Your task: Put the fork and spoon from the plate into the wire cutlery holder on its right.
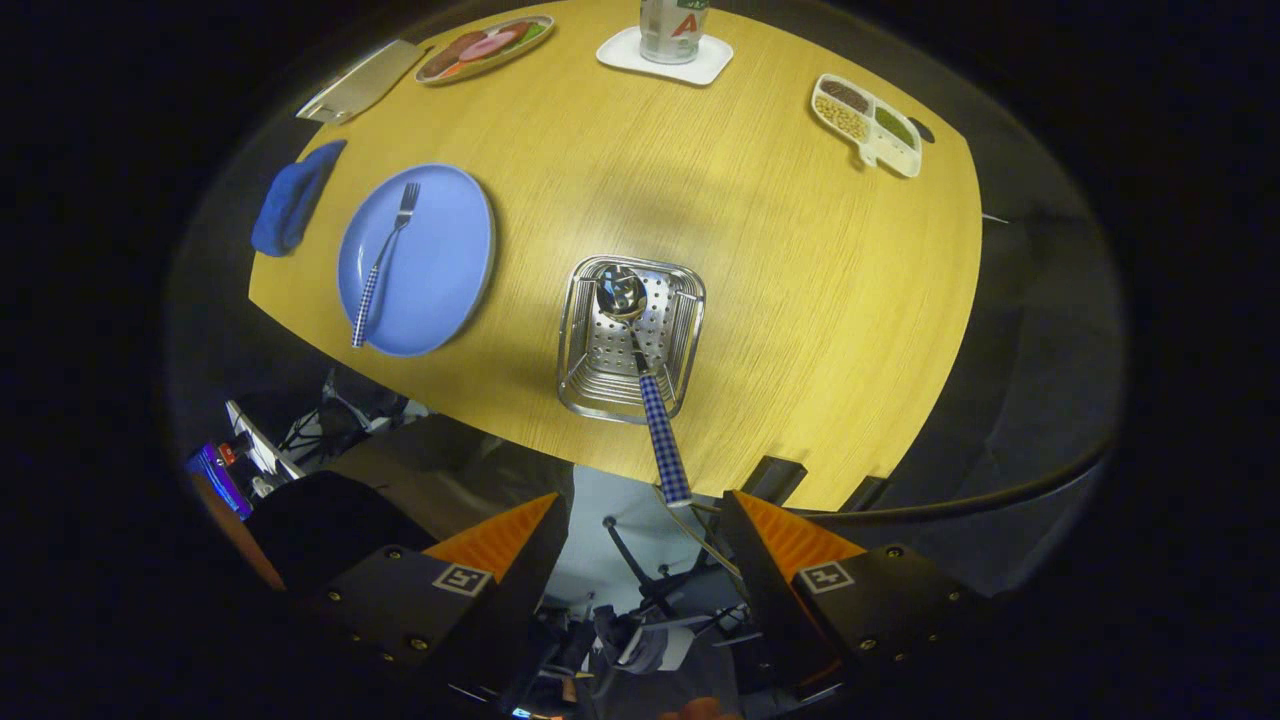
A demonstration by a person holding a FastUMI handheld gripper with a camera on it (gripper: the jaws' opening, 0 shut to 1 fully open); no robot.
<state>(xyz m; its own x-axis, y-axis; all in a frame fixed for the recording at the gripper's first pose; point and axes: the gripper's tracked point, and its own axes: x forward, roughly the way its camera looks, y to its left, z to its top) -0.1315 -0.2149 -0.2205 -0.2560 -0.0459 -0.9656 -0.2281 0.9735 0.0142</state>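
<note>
Both fingers (640,540) spread, above spoon (640,370) handle.

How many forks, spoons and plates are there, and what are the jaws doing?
Forks: 1, fork on the blue plate
Spoons: 1, spoon in the holder
Plates: 2, blue plate, food plate
Total: 4
Gripper jaws open, empty.

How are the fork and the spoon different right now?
The fork lies flat on the blue plate; the spoon leans in the wire cutlery holder, handle sticking out toward the open gripper. The fork ends in tines, the spoon in a round bowl. Both have blue checked handles.
</note>
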